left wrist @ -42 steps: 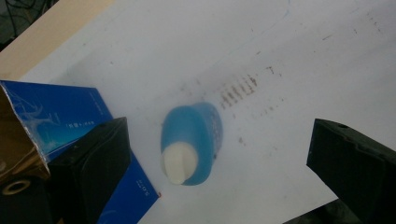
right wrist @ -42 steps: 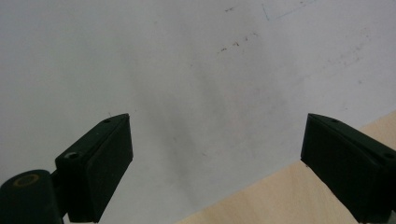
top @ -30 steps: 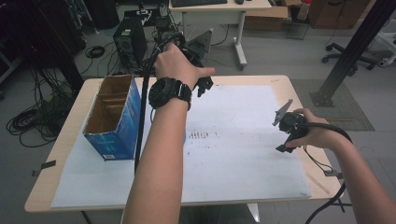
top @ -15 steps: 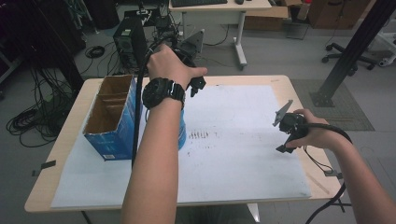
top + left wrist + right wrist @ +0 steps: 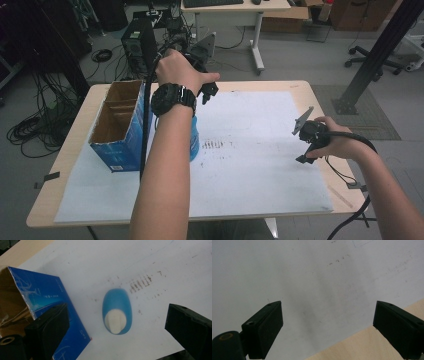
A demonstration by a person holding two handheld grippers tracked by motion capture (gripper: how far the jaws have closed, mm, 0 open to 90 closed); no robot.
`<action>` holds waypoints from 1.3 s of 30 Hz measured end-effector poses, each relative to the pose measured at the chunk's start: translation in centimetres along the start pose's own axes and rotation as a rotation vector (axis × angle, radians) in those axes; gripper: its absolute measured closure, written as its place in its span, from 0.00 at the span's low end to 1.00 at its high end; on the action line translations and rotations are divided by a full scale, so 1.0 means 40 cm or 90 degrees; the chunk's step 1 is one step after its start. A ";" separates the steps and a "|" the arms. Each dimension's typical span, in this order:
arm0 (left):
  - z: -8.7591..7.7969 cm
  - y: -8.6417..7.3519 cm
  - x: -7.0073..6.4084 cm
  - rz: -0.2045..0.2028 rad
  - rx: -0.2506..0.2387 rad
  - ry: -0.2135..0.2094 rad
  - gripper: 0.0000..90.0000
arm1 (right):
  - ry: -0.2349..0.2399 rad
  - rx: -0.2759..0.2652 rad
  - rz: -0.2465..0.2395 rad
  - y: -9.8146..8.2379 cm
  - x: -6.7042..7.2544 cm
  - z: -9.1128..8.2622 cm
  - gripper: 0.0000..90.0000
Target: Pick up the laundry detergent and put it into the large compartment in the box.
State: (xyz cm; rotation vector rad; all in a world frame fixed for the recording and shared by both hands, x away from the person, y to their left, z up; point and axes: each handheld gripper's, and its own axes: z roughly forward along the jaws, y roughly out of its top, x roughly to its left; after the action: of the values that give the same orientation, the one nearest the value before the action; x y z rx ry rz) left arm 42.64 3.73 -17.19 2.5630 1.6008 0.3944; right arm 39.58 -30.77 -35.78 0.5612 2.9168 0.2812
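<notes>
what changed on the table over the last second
The left gripper drew back toward the blue cardboard box, jaws open, gripping nothing, above the blue oval object with a white tab. The right gripper, the box and the white paper sheet stayed put.

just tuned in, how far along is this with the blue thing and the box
Early, it seems. Nothing looks done: the blue oval piece lies on the white sheet beside the blue box, not in it. In hand: the left gripper hangs open above the piece, jaws either side, not touching. The right gripper is open over bare sheet. Left to do: lower, grip, lift, probably into the box.
</notes>
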 end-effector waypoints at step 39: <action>0.089 -0.017 0.001 -0.002 0.034 -0.002 0.10 | 0.005 0.007 0.001 -0.007 0.004 0.016 0.10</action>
State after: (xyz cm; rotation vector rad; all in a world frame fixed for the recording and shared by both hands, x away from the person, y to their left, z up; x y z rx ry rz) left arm 43.02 4.27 -20.76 2.5993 1.6358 0.3521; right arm 39.47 -30.87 -36.46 0.5642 2.9277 0.2690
